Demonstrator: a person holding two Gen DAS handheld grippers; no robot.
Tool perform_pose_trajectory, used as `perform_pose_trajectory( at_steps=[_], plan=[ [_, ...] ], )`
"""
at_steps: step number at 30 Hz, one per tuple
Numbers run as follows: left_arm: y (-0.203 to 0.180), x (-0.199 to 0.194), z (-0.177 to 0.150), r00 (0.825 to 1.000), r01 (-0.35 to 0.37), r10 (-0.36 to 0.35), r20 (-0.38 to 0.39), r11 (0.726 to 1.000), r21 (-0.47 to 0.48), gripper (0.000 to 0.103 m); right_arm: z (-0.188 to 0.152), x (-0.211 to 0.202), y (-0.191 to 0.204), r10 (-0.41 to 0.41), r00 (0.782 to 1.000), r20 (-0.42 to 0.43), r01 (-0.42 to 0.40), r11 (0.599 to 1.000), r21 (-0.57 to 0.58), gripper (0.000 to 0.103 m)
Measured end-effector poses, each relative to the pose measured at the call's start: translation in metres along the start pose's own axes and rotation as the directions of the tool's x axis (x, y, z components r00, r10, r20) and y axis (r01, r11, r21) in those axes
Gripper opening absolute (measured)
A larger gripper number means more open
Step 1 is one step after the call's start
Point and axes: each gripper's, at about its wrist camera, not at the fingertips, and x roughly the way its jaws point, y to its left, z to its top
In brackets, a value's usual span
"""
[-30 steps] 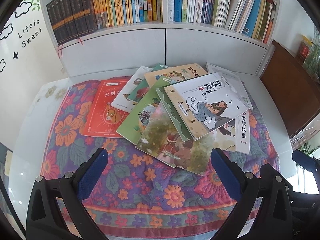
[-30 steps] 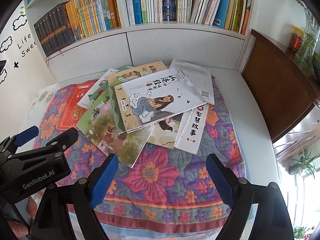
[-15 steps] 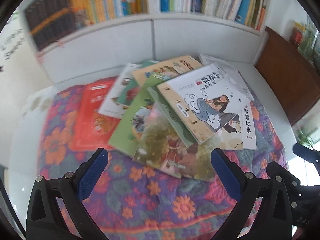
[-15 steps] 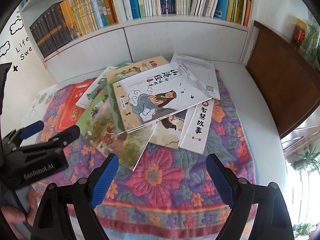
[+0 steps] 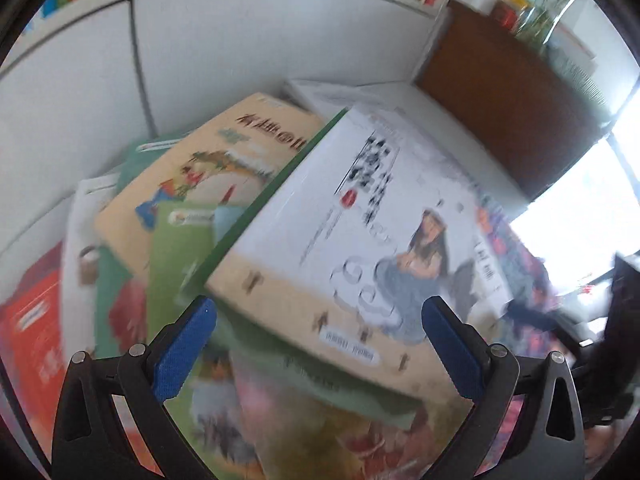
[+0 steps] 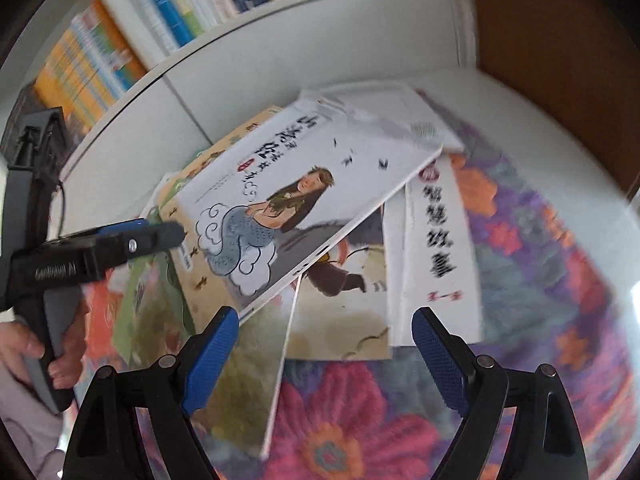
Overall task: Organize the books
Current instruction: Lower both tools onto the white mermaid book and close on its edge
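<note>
A loose pile of thin picture books lies on a floral cloth (image 6: 540, 280). On top is a white book with a figure on a cloud (image 5: 360, 220) (image 6: 304, 200). My left gripper (image 5: 318, 312) is open and close over that book's near edge, which lies between the blue pads (image 5: 184, 352). In the right wrist view the left gripper (image 6: 176, 232) reaches the white book's left edge, with a hand (image 6: 24, 352) on its handle. My right gripper (image 6: 325, 320) is open above the pile's front, beside a white book with large characters (image 6: 436, 240). The left wrist view is blurred.
Behind the pile rises a white shelf unit (image 5: 240, 40) with upright books (image 6: 120, 52) in a row. A brown wooden cabinet (image 5: 512, 92) stands to the right, with a bright window (image 5: 592, 220) beyond. A red book (image 5: 32, 332) lies at the pile's left.
Both grippers have moved forward and down toward the pile. The left one swung right and now sits at the white book's edge. Both stay open.
</note>
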Motion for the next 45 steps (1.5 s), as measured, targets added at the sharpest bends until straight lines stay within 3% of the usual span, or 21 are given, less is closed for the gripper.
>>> perform_pose_trajectory(
  at_steps=[6,20,23,30,34,37,40,45],
  plan=[
    [0.001,0.008,0.013,0.999,0.053,-0.054,0.003,0.997,0.048,0.102,-0.005,0.01,0.002,0.0,1.0,0.031,0.0,1.0,0.014,0.088],
    [-0.007,0.03,0.029,0.998,-0.04,0.045,-0.045,0.994,0.103,0.102,0.0,0.019,-0.011,0.035,0.998,0.05,-0.041,0.991,0.126,0.088],
    [-0.016,0.032,0.026,0.996,-0.051,0.06,-0.068,0.991,0.126,0.102,0.005,0.015,-0.014,0.005,0.998,0.058,-0.013,0.992,0.129,0.088],
    [-0.043,0.036,0.013,0.992,0.026,-0.004,-0.128,0.986,0.166,0.102,0.02,0.024,-0.014,0.043,0.999,0.027,-0.044,0.997,0.06,0.088],
    [-0.057,0.039,0.011,0.986,0.078,-0.055,-0.155,0.986,0.149,0.102,0.023,0.025,-0.017,0.055,0.998,0.014,-0.056,0.998,0.04,0.088],
    [-0.061,0.037,0.017,0.993,0.023,-0.005,-0.117,0.988,0.154,0.102,0.025,0.026,-0.029,0.059,0.998,0.004,-0.059,0.997,0.049,0.088],
    [-0.056,0.04,0.025,0.991,0.076,-0.069,-0.115,0.995,0.062,0.102,0.034,0.025,-0.046,0.073,0.997,0.01,-0.073,0.994,0.078,0.088],
    [-0.067,0.041,0.016,0.991,0.081,-0.076,-0.11,0.995,0.049,0.101,0.045,0.031,-0.05,0.158,0.987,-0.036,-0.157,0.987,0.04,0.088]
  ],
)
